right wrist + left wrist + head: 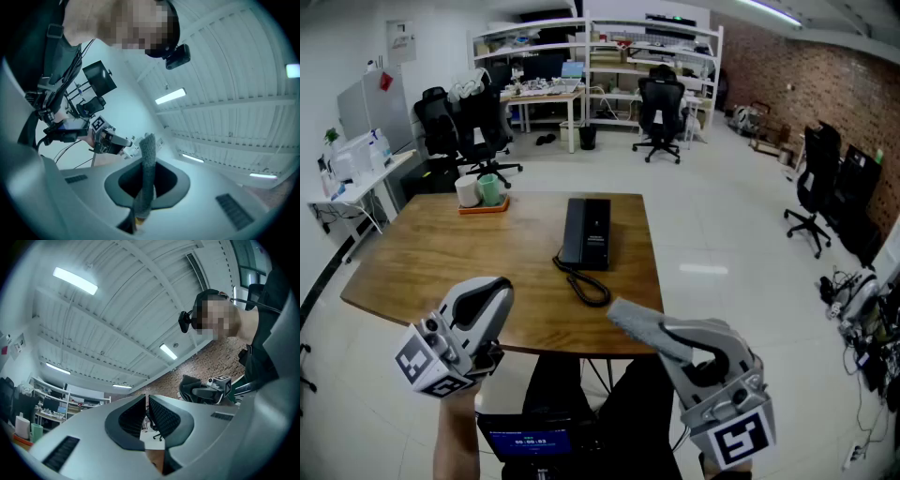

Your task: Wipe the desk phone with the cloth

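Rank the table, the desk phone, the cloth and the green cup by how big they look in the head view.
1. table, largest by far.
2. desk phone and cloth, about alike; the cloth sits nearer the camera, so I won't rank them.
3. green cup, smallest.

Wooden table (431, 262), orange tray (485, 208) with two cups (469, 190) at far-left corner, office chairs (660, 111) beyond.

desk phone (586, 232) on table (412, 272) centre | tray (484, 208) behind-left | cord (586, 284) before phone
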The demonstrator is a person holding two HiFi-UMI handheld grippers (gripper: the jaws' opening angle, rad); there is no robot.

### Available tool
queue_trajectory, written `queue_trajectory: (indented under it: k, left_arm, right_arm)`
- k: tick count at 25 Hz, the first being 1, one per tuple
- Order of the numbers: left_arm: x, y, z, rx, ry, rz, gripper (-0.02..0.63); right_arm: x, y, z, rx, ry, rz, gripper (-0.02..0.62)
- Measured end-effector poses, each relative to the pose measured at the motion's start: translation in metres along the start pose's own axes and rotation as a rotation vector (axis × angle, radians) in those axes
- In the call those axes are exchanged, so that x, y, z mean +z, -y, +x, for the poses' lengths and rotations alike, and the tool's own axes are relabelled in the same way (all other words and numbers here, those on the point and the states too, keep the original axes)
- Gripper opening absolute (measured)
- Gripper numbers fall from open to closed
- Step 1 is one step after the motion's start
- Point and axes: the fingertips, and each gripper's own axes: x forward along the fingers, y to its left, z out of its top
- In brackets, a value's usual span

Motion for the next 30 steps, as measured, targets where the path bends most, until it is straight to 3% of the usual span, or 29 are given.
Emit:
queue_trajectory:
  k: [7,12,17,21,26,30]
  left_arm:
    - [-0.027,-0.049,0.005,0.004,-0.069,0.015,0.008]
    - [-0.051,-0.106,0.017,0.025,-0.100,0.023,0.008]
    - [-0.096,-0.188,0.038,0.079,-0.144,-0.052,0.008]
    - [-0.144,-0.249,0.057,0.136,-0.219,-0.092,0.008]
    - [-0.192,-0.282,0.062,0.156,-0.262,-0.136,0.008]
    - [-0.209,-0.300,0.052,0.169,-0.265,-0.144,0.008]
  right_arm:
    - [-0.045,-0.011,0.030,0.027,-0.037,0.124,0.025]
    - [-0.079,-0.006,0.076,0.114,-0.106,0.109,0.025]
    - [-0.145,0.023,0.141,0.136,-0.326,0.165,0.025]
    - [-0.207,0.026,0.211,0.238,-0.456,0.116,0.025]
    - [-0.285,0.016,0.276,0.299,-0.613,0.081,0.025]
    - [-0.334,0.016,0.333,0.283,-0.694,0.062,0.025]
